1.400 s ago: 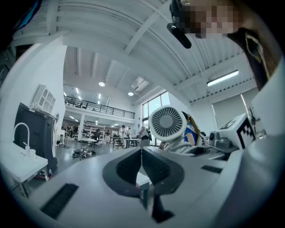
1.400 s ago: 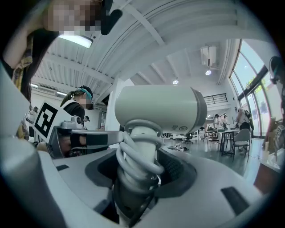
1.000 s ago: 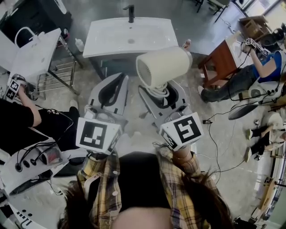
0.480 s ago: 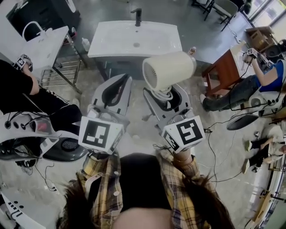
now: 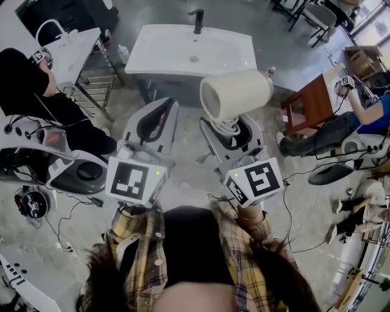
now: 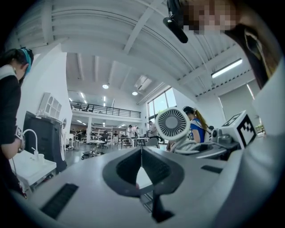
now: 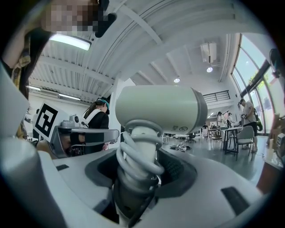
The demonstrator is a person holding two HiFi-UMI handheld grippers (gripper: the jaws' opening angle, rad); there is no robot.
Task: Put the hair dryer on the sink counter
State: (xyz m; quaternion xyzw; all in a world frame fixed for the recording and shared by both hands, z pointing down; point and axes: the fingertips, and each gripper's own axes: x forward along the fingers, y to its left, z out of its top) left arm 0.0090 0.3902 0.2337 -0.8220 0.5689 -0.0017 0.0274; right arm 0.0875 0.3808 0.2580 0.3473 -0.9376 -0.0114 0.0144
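Note:
The cream hair dryer (image 5: 236, 94) stands upright in my right gripper (image 5: 230, 127), its barrel lying level above the jaws. The jaws are shut on its handle, which has the cord (image 7: 141, 156) coiled round it. In the right gripper view the hair dryer (image 7: 160, 109) fills the middle above that gripper (image 7: 138, 178). My left gripper (image 5: 159, 113) is beside it on the left, shut with nothing in it; in its own view the left gripper (image 6: 141, 162) shows jaws meeting, with the hair dryer (image 6: 173, 124) to the right. The white sink counter (image 5: 164, 58) with a black tap (image 5: 196, 18) lies ahead.
A second white counter (image 5: 67, 52) with a wire rack (image 5: 91, 91) stands at far left, where a person in black (image 5: 33, 85) is. A wooden table (image 5: 311, 100) and a seated person in blue (image 5: 365, 116) are at right. Cables and grey equipment (image 5: 73, 177) lie on the floor.
Both grippers and the hair dryer keep nearly the same pose. The head view has shifted, so the sink counter sits further right. The person in black has moved toward the far-left counter.

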